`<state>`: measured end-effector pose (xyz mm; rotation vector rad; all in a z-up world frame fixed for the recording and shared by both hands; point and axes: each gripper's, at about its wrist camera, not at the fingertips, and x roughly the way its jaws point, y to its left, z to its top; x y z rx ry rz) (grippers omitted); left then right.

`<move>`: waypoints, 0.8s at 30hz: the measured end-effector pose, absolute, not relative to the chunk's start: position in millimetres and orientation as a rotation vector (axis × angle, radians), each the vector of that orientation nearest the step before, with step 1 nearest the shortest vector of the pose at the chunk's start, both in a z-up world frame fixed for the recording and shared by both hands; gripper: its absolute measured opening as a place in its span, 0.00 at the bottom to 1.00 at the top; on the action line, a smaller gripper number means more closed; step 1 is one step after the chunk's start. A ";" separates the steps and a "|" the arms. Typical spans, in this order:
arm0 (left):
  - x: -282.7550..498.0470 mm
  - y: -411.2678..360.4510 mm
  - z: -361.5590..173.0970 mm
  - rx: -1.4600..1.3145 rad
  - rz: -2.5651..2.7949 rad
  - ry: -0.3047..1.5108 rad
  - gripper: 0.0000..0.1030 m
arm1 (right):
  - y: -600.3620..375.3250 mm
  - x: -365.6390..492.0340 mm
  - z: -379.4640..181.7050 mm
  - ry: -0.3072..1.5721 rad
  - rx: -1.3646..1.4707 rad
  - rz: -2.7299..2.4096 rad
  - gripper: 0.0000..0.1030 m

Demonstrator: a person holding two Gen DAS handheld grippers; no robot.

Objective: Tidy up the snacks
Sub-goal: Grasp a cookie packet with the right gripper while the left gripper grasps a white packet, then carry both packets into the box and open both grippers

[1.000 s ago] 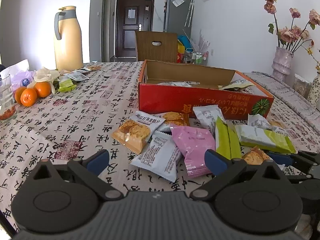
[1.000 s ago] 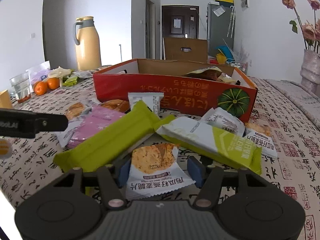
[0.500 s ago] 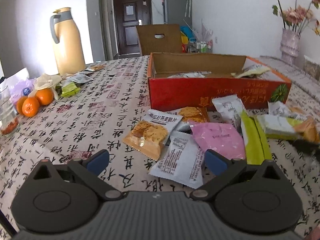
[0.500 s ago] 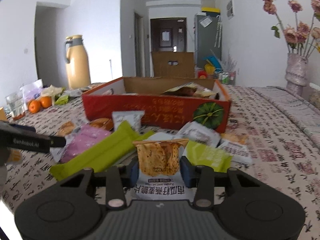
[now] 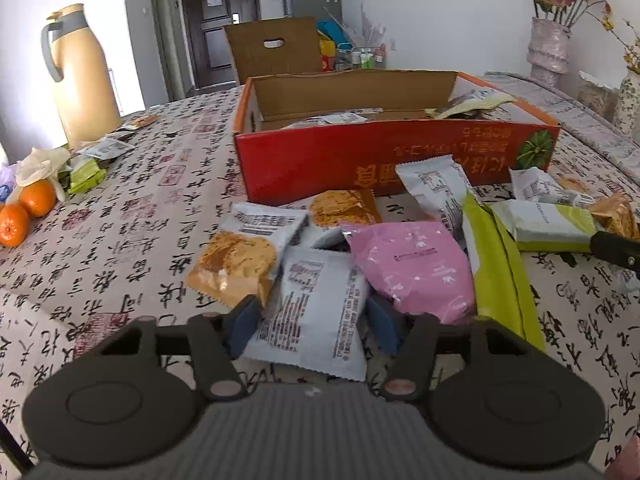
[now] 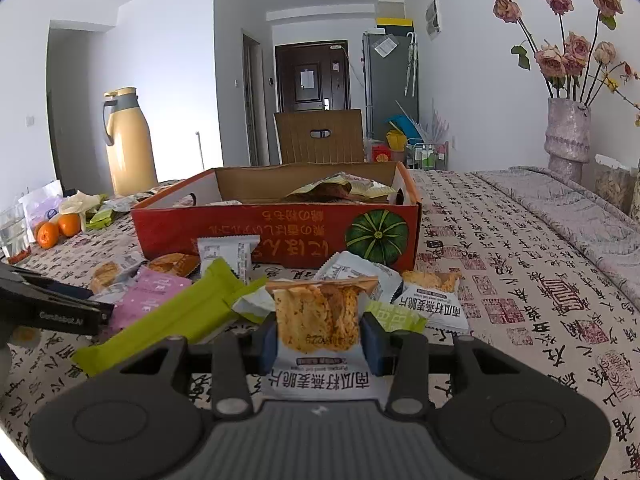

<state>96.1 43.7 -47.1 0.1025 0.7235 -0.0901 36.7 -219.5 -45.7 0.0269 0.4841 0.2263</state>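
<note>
Right wrist view: the right gripper (image 6: 319, 340) is clenched on a pumpkin-seed crisp packet (image 6: 318, 330) — its blue pads press the crinkled plastic on both sides, and the packet stands upright, lifted clear of the cloth, its clear window showing a rough golden crisp above a white printed band. Just beyond it lie a long lime-green wrapper (image 6: 176, 316), flat and glossy, a soft pink pouch (image 6: 150, 294) and more white sachets, all scattered in front of the red cardboard box (image 6: 276, 236), which is open-topped with a green pumpkin printed on its front wall and a few packets already inside. In the left wrist view the left gripper (image 5: 312, 322) has its jaws closing around a pale grey-white sachet (image 5: 316, 312) that lies flat on the table; the blue pads (image 5: 242, 322) flank its edges, and whether they already press it cannot be told. Beside that sachet sit an orange-windowed biscuit packet (image 5: 234, 262) and the puffy pink pouch, overlapping it. The tablecloth (image 5: 132, 216) is beige fabric printed with black calligraphy. Farther left are two oranges (image 5: 26, 210) and a tall cream thermos jug (image 5: 80, 76) — smooth, with a grey handle.
</note>
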 end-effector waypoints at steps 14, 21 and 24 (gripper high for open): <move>78.9 38.6 -37.1 0.089 -0.075 0.681 0.39 | -223.5 31.9 -43.2 0.471 0.042 0.234 0.40; 67.1 39.1 -13.2 0.077 -0.059 0.605 0.39 | -225.2 30.6 -36.0 0.450 0.044 0.239 0.40; 67.0 35.3 -2.8 0.075 -0.066 0.573 0.39 | -224.7 32.7 -31.3 0.436 0.043 0.238 0.40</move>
